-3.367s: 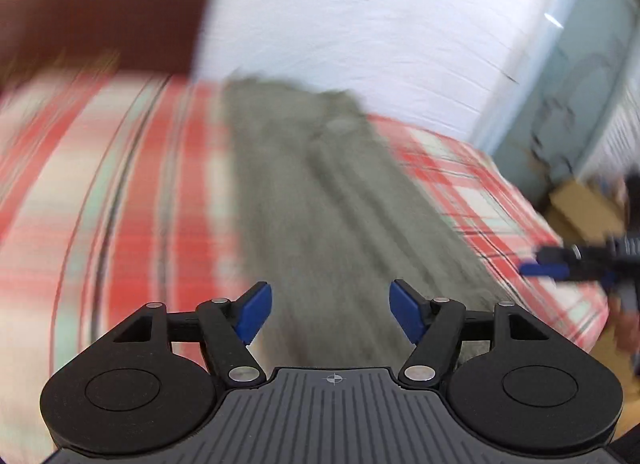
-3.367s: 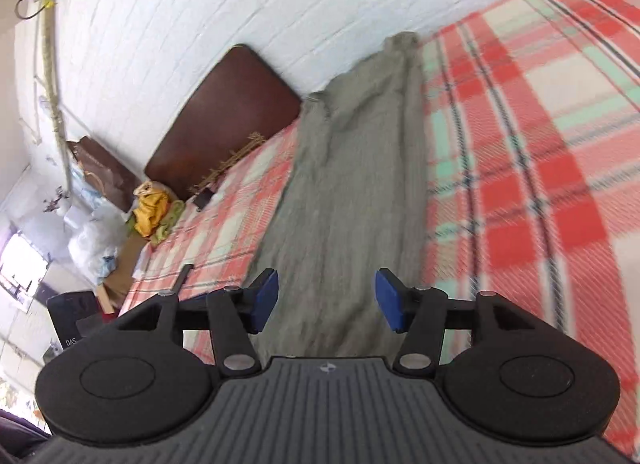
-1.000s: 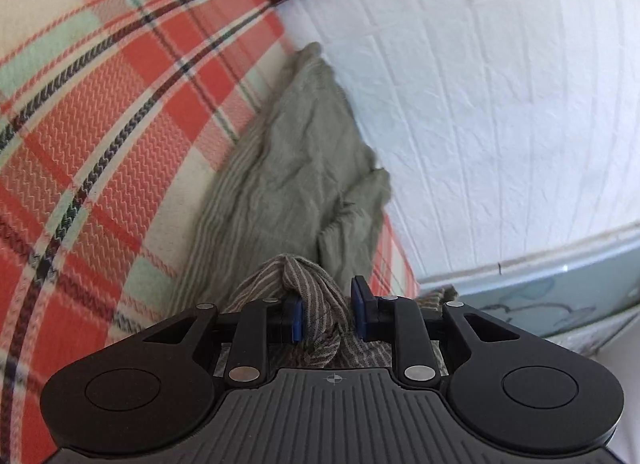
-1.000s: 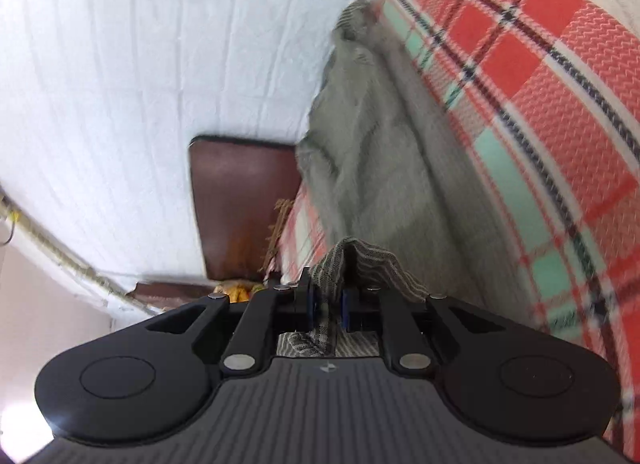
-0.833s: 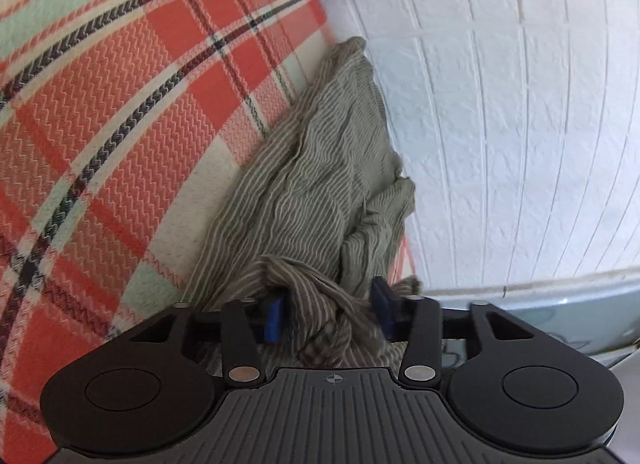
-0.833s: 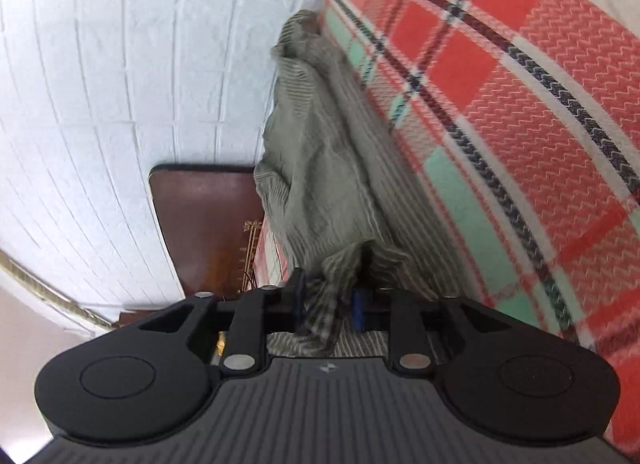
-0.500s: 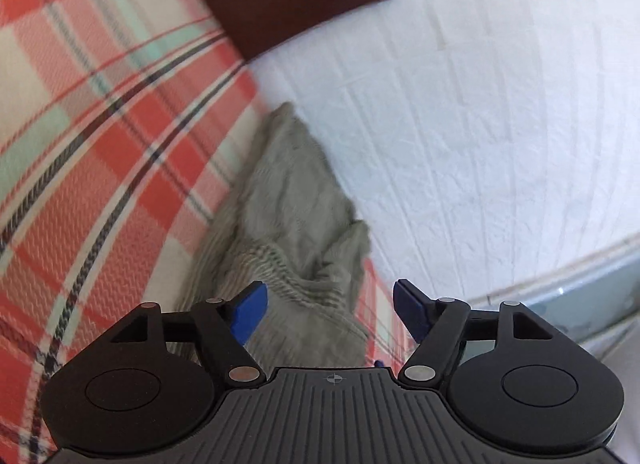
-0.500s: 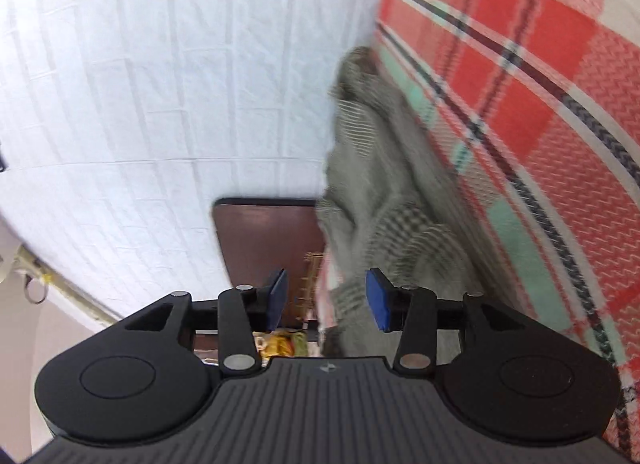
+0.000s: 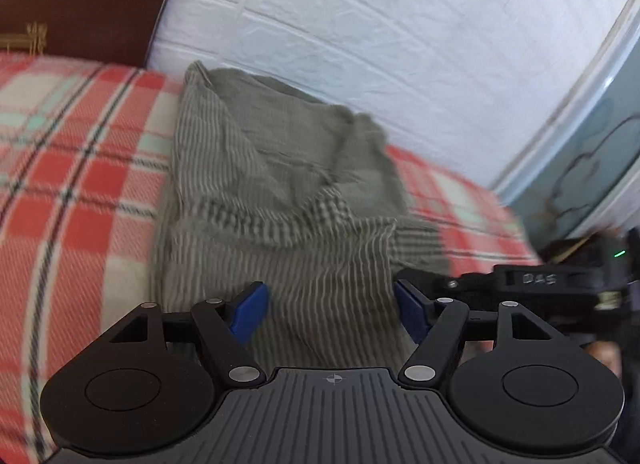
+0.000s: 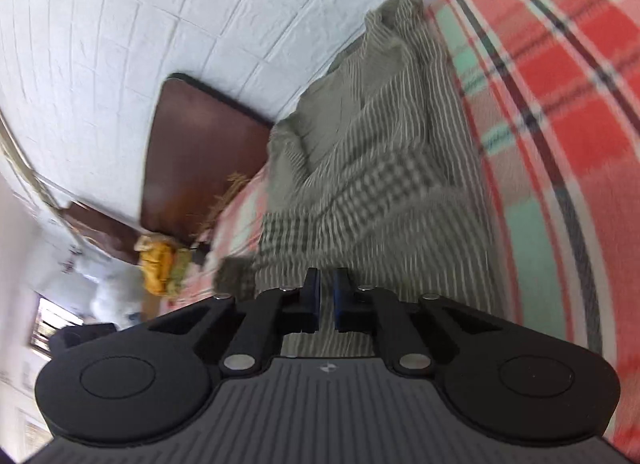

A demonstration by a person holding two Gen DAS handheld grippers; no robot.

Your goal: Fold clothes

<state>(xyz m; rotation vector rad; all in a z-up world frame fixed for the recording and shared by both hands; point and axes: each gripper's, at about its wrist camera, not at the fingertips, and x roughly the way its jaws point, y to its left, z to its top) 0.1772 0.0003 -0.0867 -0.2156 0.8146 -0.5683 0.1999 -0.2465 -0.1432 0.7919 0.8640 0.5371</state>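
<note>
On plaid bed (image 9: 72, 192): left tongs (image 9: 326, 310) wide open, right tongs (image 10: 326, 296) nearly closed, empty.

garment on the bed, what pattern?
Grey-green with thin pale stripes, a checked band across it; garment shows best in left wrist view.

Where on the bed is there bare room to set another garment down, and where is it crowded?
Bare plaid blanket lies between the folded grey-green garment and the dark headboard; a narrower strip lies toward the right gripper. The wall edge is crowded: there the garment touches the white brick wall.
</note>
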